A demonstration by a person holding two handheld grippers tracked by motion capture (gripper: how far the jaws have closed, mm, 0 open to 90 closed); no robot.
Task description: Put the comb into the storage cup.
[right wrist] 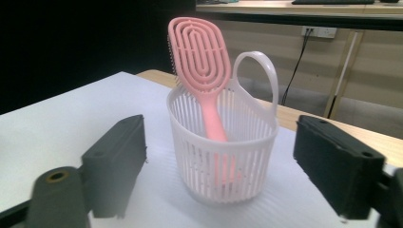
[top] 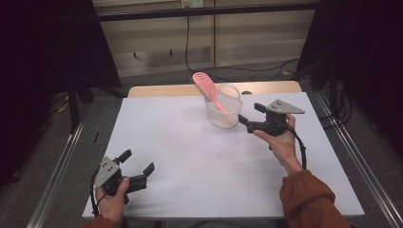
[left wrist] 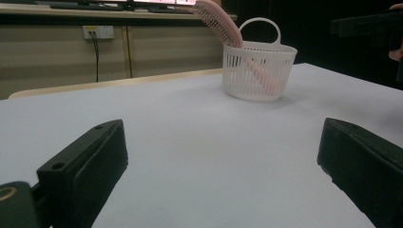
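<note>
pink plastic hairbrush point(top: 209, 90) stands handle-down inside the white slotted basket point(top: 223, 111), its oval head leaning out over the rim toward the far left, as the high view shows. the basket sits toward the far side of the white table point(top: 190, 156), right of centre.

the right gripper point(top: 250, 117) hovers just beside the basket on its right, jaws spread with nothing between them; in the right gripper view the basket point(right wrist: 223, 156) sits framed in the gap, untouched. the left gripper point(top: 139, 167) rests well apart near the front left corner, jaws also spread and empty.

what could go wrong from here: the basket looks light and the brush is top-heavy, with its head well outside the rim, so a brush of the right jaw against the wall as the hand moves could tip the whole thing over or slide it across the smooth sheet. the looped handle point(right wrist: 259, 76) on the basket's far side could also catch a jaw.

the brush point(right wrist: 202, 71) has a vented head of concentric oval loops, bristles facing away from the right gripper, and a slim smooth handle visible through the slats. in the left gripper view it point(left wrist: 218, 21) arcs up out of the basket point(left wrist: 256, 71).
</note>
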